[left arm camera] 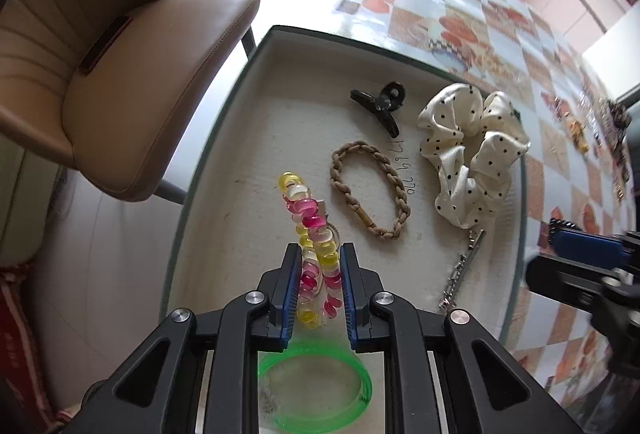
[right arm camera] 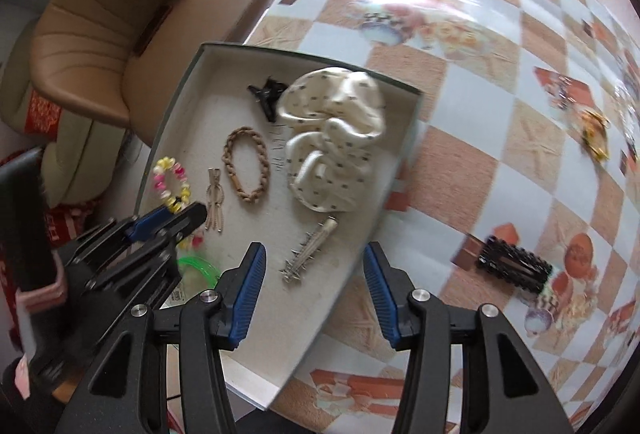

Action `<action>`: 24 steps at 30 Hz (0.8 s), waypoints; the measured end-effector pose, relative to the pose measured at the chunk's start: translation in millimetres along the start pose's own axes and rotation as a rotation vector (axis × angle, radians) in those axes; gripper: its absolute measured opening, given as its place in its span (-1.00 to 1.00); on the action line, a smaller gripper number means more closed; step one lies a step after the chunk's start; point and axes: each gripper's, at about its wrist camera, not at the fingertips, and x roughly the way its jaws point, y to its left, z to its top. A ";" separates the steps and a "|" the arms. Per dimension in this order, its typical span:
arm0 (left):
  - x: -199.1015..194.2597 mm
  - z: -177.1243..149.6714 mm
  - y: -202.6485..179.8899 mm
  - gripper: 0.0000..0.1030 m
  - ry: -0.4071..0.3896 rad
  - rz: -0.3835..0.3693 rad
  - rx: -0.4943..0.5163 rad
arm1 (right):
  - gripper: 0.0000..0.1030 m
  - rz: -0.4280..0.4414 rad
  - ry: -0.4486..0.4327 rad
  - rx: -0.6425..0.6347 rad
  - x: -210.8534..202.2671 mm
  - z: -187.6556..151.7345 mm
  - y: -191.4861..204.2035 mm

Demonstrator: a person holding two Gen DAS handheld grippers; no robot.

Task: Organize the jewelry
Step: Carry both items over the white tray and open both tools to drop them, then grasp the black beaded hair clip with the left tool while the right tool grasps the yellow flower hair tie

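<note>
My left gripper (left arm camera: 320, 252) is shut on a pink-and-yellow spiral hair tie (left arm camera: 310, 218), held above the shallow beige tray (left arm camera: 260, 122). In the tray lie a black claw clip (left arm camera: 378, 106), a braided tan hair tie (left arm camera: 370, 190), a cream polka-dot scrunchie (left arm camera: 470, 150), a silver hair clip (left arm camera: 462, 270) and a green bangle (left arm camera: 316, 386). My right gripper (right arm camera: 314, 248) stands open above the tray's near corner, with nothing pressed between its pads; the silver clip (right arm camera: 310, 250) lies below it. A tassel earring (right arm camera: 214, 202) rests beside the braided tie (right arm camera: 246, 164).
The tray sits at the corner of a checked tablecloth (right arm camera: 460, 162). A black studded hair clip (right arm camera: 514, 264) and a small gold piece (right arm camera: 596, 138) lie on the cloth to the right. A tan padded chair (left arm camera: 132, 82) stands just past the table's left edge.
</note>
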 end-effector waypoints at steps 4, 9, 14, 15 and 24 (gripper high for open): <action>7.4 0.6 -6.8 0.17 0.020 0.043 0.015 | 0.06 -0.003 -0.009 0.032 -7.0 -7.0 -12.3; 8.2 -1.0 -12.9 0.17 0.023 0.084 0.040 | 0.12 -0.006 -0.016 0.064 -15.0 -13.7 -27.3; 5.1 -1.5 -15.5 0.27 0.024 0.102 0.036 | 0.30 -0.011 -0.028 0.087 -19.1 -13.0 -35.4; 3.4 -2.3 -17.1 0.47 0.023 0.106 0.035 | 0.36 -0.013 -0.032 0.095 -21.0 -13.1 -38.9; -25.9 -0.2 -40.5 0.95 -0.025 0.128 0.066 | 0.60 -0.035 -0.077 0.174 -40.7 -13.4 -83.3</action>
